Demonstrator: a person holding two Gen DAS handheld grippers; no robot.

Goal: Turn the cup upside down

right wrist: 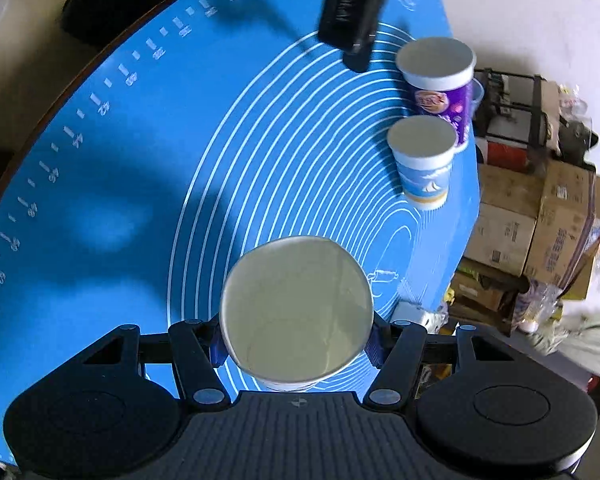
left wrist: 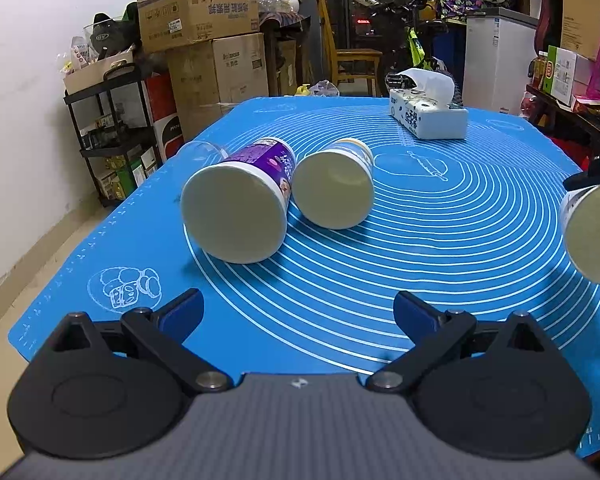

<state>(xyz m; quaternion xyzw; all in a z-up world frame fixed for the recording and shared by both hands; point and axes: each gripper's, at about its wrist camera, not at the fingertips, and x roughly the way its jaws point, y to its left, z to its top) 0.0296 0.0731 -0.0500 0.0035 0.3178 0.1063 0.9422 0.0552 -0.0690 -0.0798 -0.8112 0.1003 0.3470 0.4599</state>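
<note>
Cup, white paper with pale interior [right wrist: 296,312], held in the right hand-held gripper [right wrist: 296,344], whose blue pads press its wall from either side; the jaws stand partly closed to the cup's width. The cup's round face fills the gap between the fingers and points away from the camera along their line, so its long axis runs with the fingers, not across them. Whether this face is mouth or base cannot be told with certainty; a faint inner ring suggests the open mouth. In the left wrist view the same cup [left wrist: 592,232] hangs clear of the blue silicone mat with white concentric rings [left wrist: 440,240], near the right edge of the tabletop. The right hand-held gripper is thus the one placed to turn it; judged from this, a roll of the wrist about the pads remains before setting down.

Two further paper cups stand inverted toward the left edge: a taller purple-printed cup [left wrist: 236,208] and, just beside it, a shorter blue-and-white sailboat cup [left wrist: 334,188], both with flat, matt bases. The left hand-held gripper [left wrist: 298,312] hovers wide open and empty. A tissue pack [left wrist: 428,116] lies at the far edge.
</note>
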